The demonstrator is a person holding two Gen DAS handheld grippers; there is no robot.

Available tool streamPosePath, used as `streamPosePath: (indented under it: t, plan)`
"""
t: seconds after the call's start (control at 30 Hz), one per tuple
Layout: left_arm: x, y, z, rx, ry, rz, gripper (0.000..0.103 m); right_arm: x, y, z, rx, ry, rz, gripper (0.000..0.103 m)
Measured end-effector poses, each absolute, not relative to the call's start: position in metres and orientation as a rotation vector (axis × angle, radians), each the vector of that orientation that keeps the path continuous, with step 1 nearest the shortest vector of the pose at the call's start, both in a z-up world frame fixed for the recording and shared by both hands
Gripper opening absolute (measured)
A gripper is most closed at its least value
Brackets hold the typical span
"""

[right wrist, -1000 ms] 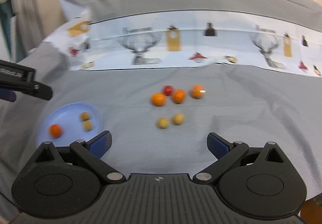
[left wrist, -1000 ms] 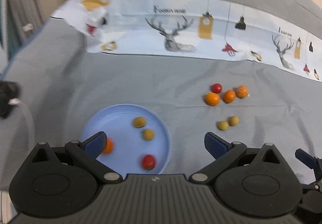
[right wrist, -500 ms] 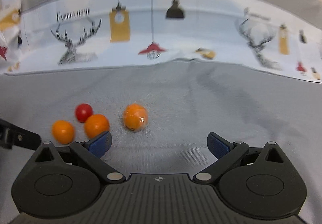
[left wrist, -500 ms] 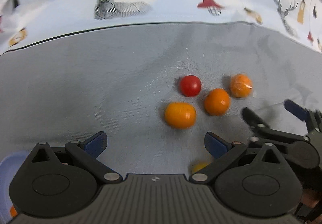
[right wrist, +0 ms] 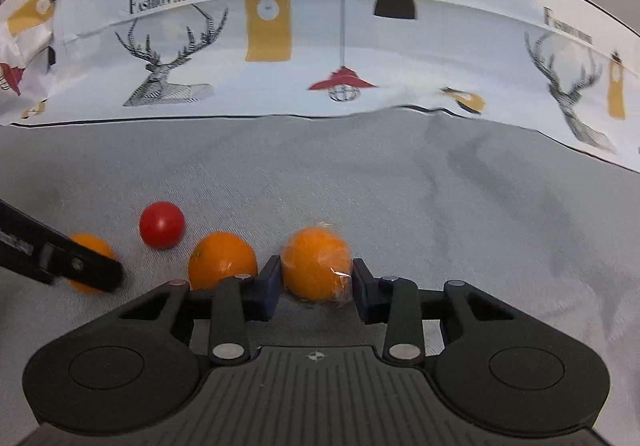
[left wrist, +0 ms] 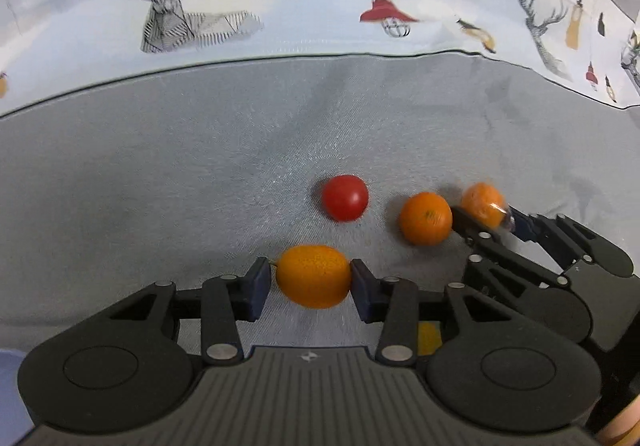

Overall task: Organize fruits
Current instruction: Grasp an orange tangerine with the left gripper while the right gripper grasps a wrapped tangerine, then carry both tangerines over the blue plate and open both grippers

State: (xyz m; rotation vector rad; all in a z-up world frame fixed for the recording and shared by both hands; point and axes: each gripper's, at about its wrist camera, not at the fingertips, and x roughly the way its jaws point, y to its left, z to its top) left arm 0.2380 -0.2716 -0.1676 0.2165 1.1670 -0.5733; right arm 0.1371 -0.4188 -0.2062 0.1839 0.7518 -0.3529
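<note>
My left gripper is shut on an oval orange fruit on the grey cloth. My right gripper is shut on a plastic-wrapped orange, which also shows in the left wrist view. Between them lie a bare orange and a red tomato. The oval fruit shows partly behind the left gripper's finger in the right wrist view. A small yellow fruit peeks out under the left gripper.
A white printed cloth with deer and lamps runs along the back of the grey cloth. A sliver of the blue plate shows at the lower left of the left wrist view.
Both grippers moved forward and down to the fruit group and closed from wide open, the left on the oval orange fruit, the right on the wrapped orange.
</note>
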Motion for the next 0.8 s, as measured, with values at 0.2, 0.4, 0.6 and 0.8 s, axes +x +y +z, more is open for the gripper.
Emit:
streamPosePath:
  t: [0.2, 0.4, 0.6, 0.8]
  plan:
    - [0.185, -0.23, -0.106, 0.154, 1.101, -0.586, 0.047, 0.083, -0.413, -0.165, 0.238, 0.682, -0.425, 0.038]
    - [0.115, -0.16, -0.05, 0.101, 1.069, -0.558, 0.047, 0.008, -0.359, -0.1, 0.274, 0.61, -0.341, 0.038]
    - [0.052, -0.083, -0.017, 0.093, 1.029, -0.498, 0.047, -0.045, -0.278, -0.057, 0.279, 0.612, -0.162, 0.038]
    - [-0.001, -0.014, -0.003, 0.086, 0.988, -0.416, 0.047, -0.072, -0.203, -0.034, 0.27, 0.632, -0.009, 0.038]
